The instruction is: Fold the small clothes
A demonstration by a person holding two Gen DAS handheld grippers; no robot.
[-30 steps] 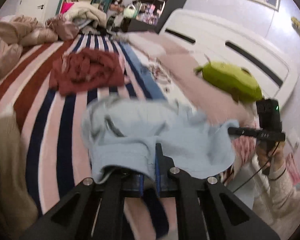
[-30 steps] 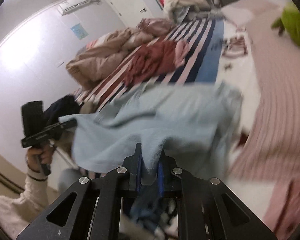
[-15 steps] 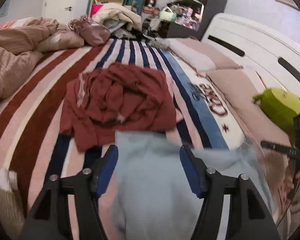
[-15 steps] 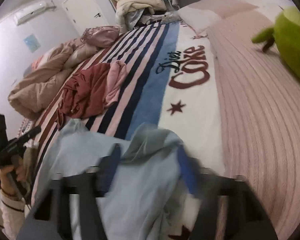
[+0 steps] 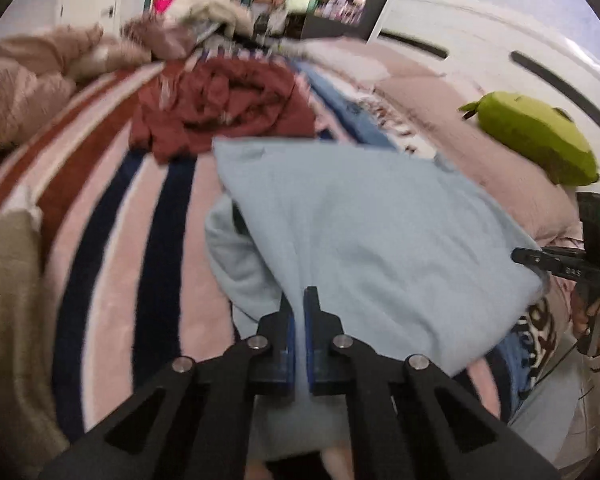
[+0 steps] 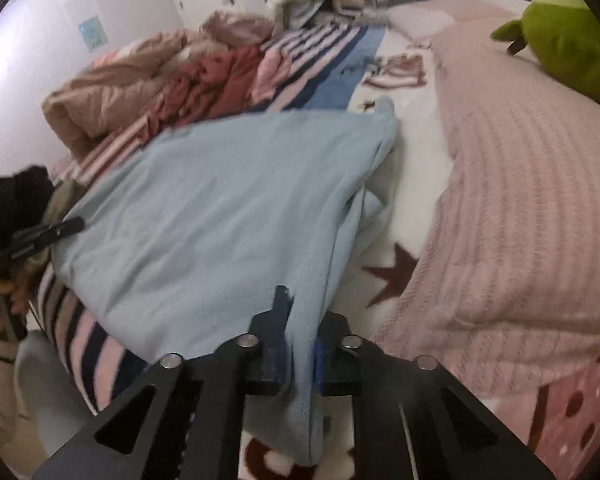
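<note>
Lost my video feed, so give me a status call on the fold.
Left gripper and right gripper both shut on light blue garment. Garment stretched between them. Crumpled maroon clothing lies beyond it.

Landmark: light blue garment (image 5: 364, 232), spread on the striped blanket (image 5: 112, 240) of the bed.
Left hand-held gripper (image 5: 299, 320): at the garment's near edge, blue-padded fingers (image 5: 313, 344) drawn close together with a fold of the cloth pinched between them.
Right hand-held gripper (image 5: 540, 258): at the garment's right corner, tip touching the cloth; its closure cannot be told.
Dark red garment (image 5: 224, 100): crumpled just beyond the blue garment's far edge.
Green plush toy (image 5: 536, 136): right of the garment, well apart, on pink bedding (image 5: 440, 108).
Beige quilt (image 5: 24, 88): far left of it.
</note>
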